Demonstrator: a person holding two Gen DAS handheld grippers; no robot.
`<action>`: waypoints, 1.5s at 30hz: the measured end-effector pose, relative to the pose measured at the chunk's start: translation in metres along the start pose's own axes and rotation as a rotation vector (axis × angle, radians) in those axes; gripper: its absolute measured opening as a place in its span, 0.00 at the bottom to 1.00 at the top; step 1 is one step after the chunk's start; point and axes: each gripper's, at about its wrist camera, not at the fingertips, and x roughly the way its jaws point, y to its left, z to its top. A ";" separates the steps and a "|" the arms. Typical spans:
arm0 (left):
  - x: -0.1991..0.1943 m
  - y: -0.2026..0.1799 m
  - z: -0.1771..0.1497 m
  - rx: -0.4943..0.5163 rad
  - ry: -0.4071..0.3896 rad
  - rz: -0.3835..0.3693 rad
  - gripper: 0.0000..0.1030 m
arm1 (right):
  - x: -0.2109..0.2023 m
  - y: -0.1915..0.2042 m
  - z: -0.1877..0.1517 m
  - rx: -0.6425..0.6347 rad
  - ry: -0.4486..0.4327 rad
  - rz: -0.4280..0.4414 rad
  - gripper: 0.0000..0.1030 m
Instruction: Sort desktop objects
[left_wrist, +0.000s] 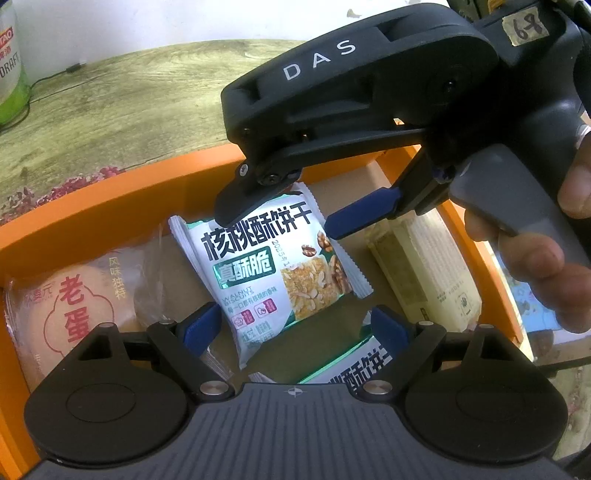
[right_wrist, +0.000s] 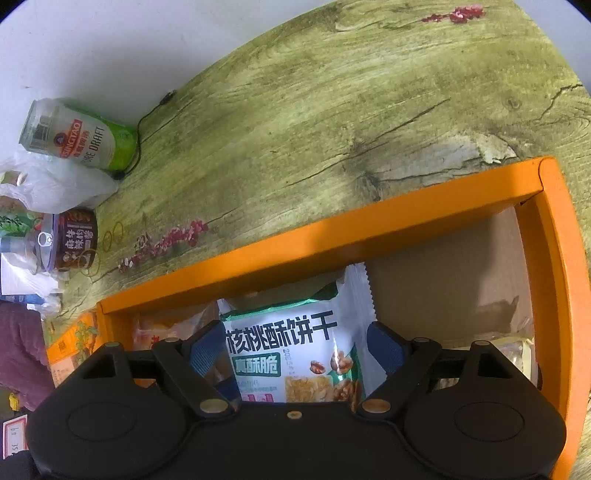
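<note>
A white and green walnut biscuit packet (left_wrist: 266, 266) (right_wrist: 291, 332) lies tilted inside the orange box (left_wrist: 110, 206) (right_wrist: 332, 236). My right gripper (left_wrist: 295, 214) (right_wrist: 295, 339) reaches down into the box from above, straddling the packet's upper end. Its fingers sit just beside the packet's edges without squeezing it, so it is open. My left gripper (left_wrist: 295, 328) hangs open over the near part of the box, nothing between its pads. A second walnut packet (left_wrist: 354, 365) lies below it, partly hidden.
The box also holds a round egg cake packet (left_wrist: 74, 295) at left and a pale yellow packet (left_wrist: 424, 266) at right. On the wood-print table beyond stand a beer can (right_wrist: 81, 136), a brown jar (right_wrist: 74, 240) and a plastic bag (right_wrist: 55, 184). A person's hand (left_wrist: 535, 280) grips the right tool.
</note>
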 end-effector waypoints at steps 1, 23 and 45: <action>0.000 0.000 0.000 0.001 0.000 0.000 0.87 | 0.000 0.000 0.000 0.002 0.001 0.002 0.81; 0.003 0.002 0.002 0.016 0.004 0.001 0.87 | 0.003 0.002 -0.008 0.000 0.027 0.014 0.86; -0.018 -0.025 -0.009 -0.027 -0.051 0.050 0.87 | -0.013 -0.004 -0.015 0.029 -0.029 0.026 0.84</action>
